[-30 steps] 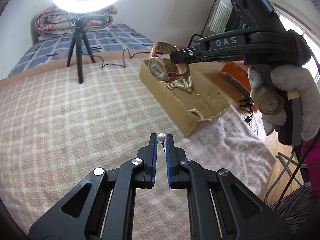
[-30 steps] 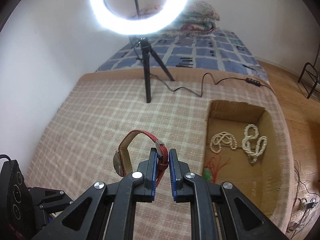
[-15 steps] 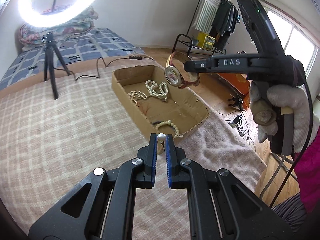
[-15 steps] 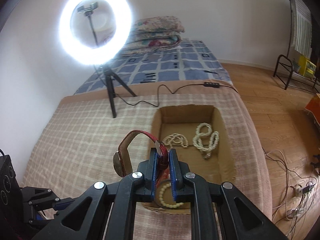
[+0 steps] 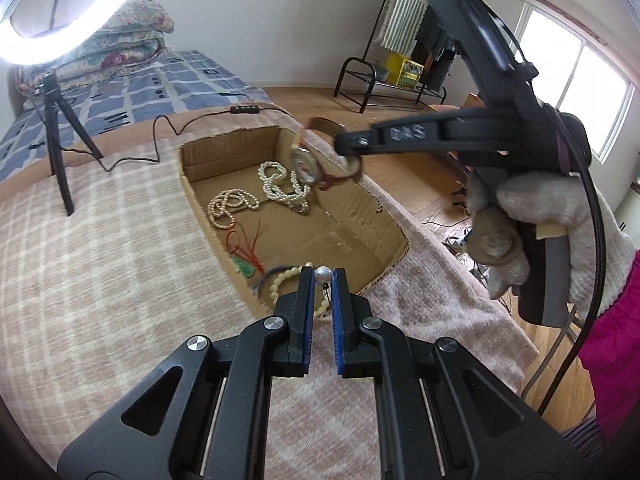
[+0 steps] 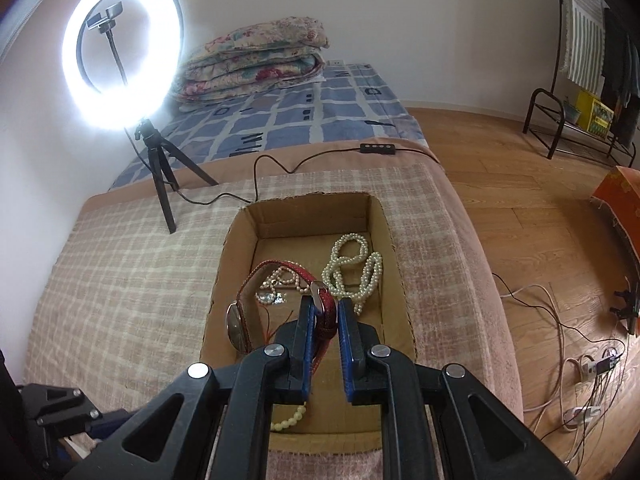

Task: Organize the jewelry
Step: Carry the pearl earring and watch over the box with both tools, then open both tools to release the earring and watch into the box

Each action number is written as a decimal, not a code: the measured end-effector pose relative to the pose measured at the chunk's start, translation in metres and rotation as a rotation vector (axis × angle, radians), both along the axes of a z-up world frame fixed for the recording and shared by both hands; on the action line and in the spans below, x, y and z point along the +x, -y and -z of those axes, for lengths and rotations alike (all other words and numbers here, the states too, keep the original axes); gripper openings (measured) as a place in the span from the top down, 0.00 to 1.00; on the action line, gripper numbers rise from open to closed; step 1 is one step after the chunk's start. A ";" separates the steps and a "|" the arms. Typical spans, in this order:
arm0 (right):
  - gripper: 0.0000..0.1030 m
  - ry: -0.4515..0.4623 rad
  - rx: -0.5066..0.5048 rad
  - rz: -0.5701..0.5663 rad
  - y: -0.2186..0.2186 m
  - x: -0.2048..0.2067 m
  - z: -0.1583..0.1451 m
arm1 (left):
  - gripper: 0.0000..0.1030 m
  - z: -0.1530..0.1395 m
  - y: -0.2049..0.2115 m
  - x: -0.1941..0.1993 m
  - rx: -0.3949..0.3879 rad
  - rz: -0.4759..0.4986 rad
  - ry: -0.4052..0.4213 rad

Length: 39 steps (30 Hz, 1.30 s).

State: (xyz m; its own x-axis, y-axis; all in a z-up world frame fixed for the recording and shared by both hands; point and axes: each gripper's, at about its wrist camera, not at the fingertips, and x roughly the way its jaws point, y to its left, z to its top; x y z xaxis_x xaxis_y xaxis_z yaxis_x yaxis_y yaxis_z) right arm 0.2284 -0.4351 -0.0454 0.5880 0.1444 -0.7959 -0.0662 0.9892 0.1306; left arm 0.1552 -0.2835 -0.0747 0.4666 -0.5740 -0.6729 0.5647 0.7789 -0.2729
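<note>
Pinching a pearl stud between its blue pads, the left gripper was almost fully closed and hung over the near end of the box, the stud's thin post pointing down between the fingers. The box, an open cardboard one, lay on a checked blanket covering the bed. The right gripper was likewise nearly closed, clamped on the red strap of a watch; the watch hung above the box's inside, its round case turned edge-on to the left of the fingers in the right wrist view. In the left wrist view the same gripper reached in over the far right wall of the box, blurred, held by a gloved hand. Inside the box, toward its far end, lay a thick white pearl necklace and, just left of it, a thinner pearl string. Nearer the middle along the left wall sat a red cord with a green pendant. At the near end lay a cream bead bracelet, partly hidden behind the left gripper's fingers. Beyond the box, to its left, stood a lit ring light on a small tripod, its cable trailing across the blanket behind the box.
</note>
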 end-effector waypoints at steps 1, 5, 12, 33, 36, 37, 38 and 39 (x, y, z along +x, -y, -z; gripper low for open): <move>0.91 -0.002 -0.001 -0.003 -0.001 0.004 0.001 | 0.94 0.001 0.004 0.002 0.001 -0.001 -0.002; 0.91 -0.021 0.020 -0.012 -0.003 0.023 0.010 | 0.94 0.003 0.017 0.007 0.004 -0.001 0.004; 0.91 -0.048 0.040 -0.011 -0.004 0.044 0.028 | 0.94 0.008 0.030 0.018 0.022 0.009 0.011; 0.28 0.017 -0.008 -0.045 -0.016 0.046 0.017 | 0.39 0.009 0.035 0.020 0.037 0.000 0.032; 0.14 0.068 -0.030 -0.040 -0.018 0.042 0.009 | 0.34 0.007 0.032 0.020 0.041 -0.023 0.035; 0.12 0.071 -0.034 -0.038 -0.018 0.042 0.007 | 0.34 0.007 0.031 0.021 0.044 -0.027 0.029; 0.10 0.074 -0.039 -0.033 -0.019 0.042 0.005 | 0.34 0.006 0.030 0.020 0.044 -0.030 0.028; 0.07 0.080 -0.045 -0.028 -0.019 0.041 0.003 | 0.34 0.005 0.030 0.020 0.045 -0.032 0.030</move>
